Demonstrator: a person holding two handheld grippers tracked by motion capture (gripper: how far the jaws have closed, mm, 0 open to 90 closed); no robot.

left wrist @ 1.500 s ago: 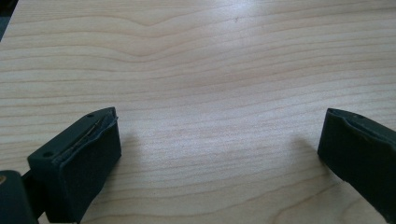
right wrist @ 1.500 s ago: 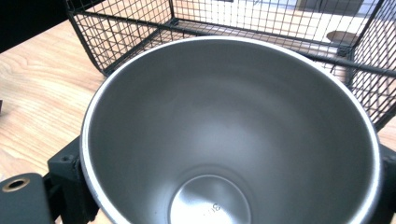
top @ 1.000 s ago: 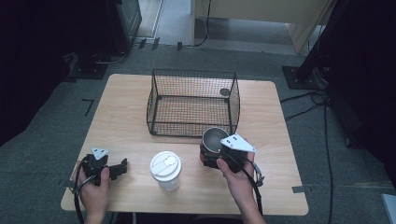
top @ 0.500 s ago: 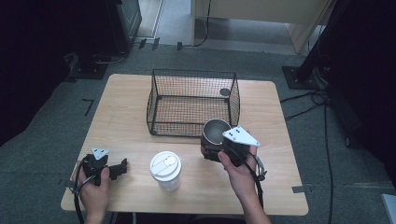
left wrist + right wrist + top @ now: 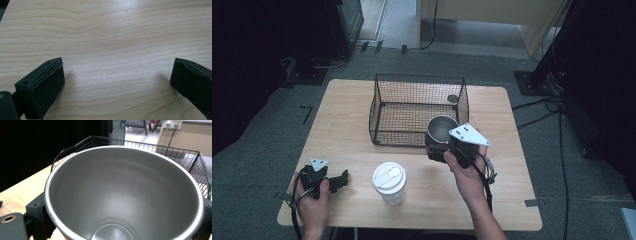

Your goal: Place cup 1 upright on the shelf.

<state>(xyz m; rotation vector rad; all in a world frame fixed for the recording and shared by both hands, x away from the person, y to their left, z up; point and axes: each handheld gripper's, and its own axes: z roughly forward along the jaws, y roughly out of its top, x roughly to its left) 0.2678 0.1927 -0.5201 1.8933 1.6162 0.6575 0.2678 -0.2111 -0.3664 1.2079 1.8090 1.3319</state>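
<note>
Since the earlier frame the right gripper (image 5: 438, 150) has carried the round steel cup (image 5: 441, 129) up and toward the black wire basket (image 5: 418, 107), its jaws clamped on the cup's sides. The cup is now against the basket's near right corner, off the wooden desk (image 5: 362, 150). It is grey inside, empty, mouth upward. The left gripper (image 5: 334, 181) rests at the desk's near left corner, jaws apart.

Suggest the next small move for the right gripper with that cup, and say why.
Probably carry the metal cup forward over the wire basket rim, then lower it inside. The right gripper is shut on the cup, held just at the basket's near right corner. The left gripper rests open on the table.
</note>
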